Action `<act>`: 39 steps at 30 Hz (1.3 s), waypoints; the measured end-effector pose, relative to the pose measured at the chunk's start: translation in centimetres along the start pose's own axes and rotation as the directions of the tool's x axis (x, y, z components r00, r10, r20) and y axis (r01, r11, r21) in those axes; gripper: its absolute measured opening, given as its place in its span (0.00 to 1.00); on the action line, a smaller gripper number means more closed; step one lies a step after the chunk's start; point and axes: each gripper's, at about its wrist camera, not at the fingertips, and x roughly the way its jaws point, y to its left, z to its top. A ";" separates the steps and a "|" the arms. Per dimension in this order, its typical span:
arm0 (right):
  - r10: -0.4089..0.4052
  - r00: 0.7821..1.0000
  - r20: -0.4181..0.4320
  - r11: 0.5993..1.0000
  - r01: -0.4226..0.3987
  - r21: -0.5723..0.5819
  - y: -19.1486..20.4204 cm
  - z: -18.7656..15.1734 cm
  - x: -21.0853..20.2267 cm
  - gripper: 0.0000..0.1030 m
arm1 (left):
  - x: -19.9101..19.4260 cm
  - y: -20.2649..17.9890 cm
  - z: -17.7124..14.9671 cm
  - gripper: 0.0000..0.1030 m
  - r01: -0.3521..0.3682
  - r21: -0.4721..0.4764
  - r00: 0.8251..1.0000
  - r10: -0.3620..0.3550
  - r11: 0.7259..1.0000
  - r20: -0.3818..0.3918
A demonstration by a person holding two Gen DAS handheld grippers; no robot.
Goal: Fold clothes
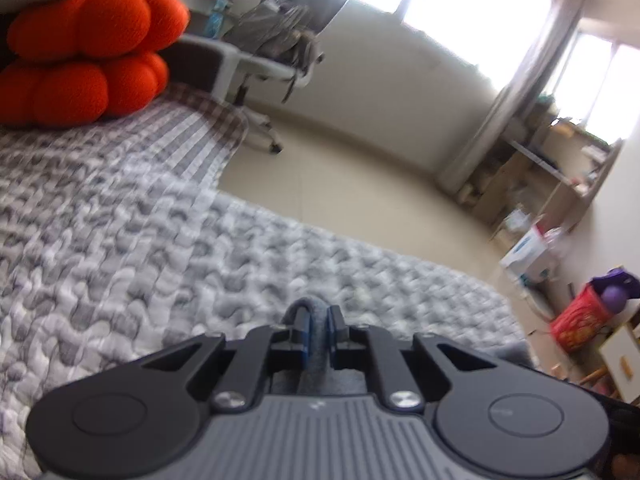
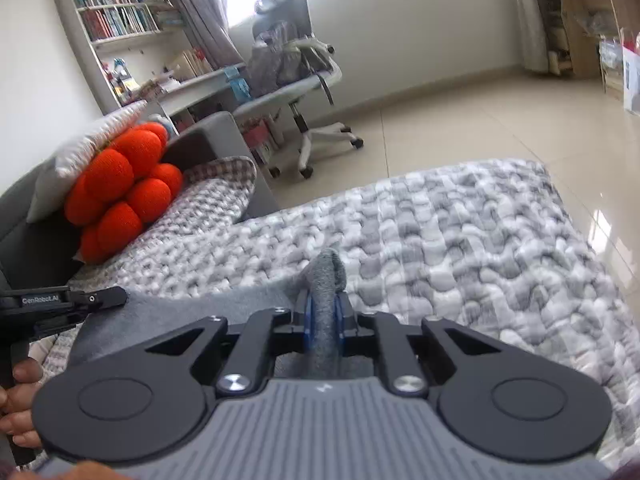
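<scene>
The grey garment (image 2: pixel 326 308) lies on the quilt (image 2: pixel 460 240), one fold pinched tight in the right gripper (image 2: pixel 325 326) and another in the left gripper (image 1: pixel 317 334), with the orange cushion (image 2: pixel 120 196) at the quilt's far left.

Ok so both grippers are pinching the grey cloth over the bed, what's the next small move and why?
Probably lift both together and carry the edge forward over the quilt. The left gripper and right gripper are each shut on a bunched fold of grey cloth, which isn't yet laid flat.
</scene>
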 end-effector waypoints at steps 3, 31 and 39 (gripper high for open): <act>0.002 1.000 0.005 1.000 -0.002 0.002 -0.1 0.1 -0.3 0.14 | -0.3 0.1 0.0 0.08 -0.001 -0.007 1.000 0.001 1.000 0.012; -0.057 0.995 0.086 0.998 0.057 0.011 0.1 0.3 -2.8 0.41 | -4.1 2.8 -0.6 0.36 0.029 -0.155 1.000 -0.029 0.987 0.005; -0.055 0.994 0.095 0.998 0.055 -0.003 1.0 0.2 -4.8 0.41 | -6.0 1.9 -2.7 0.50 0.018 -0.141 1.000 -0.019 0.990 -0.004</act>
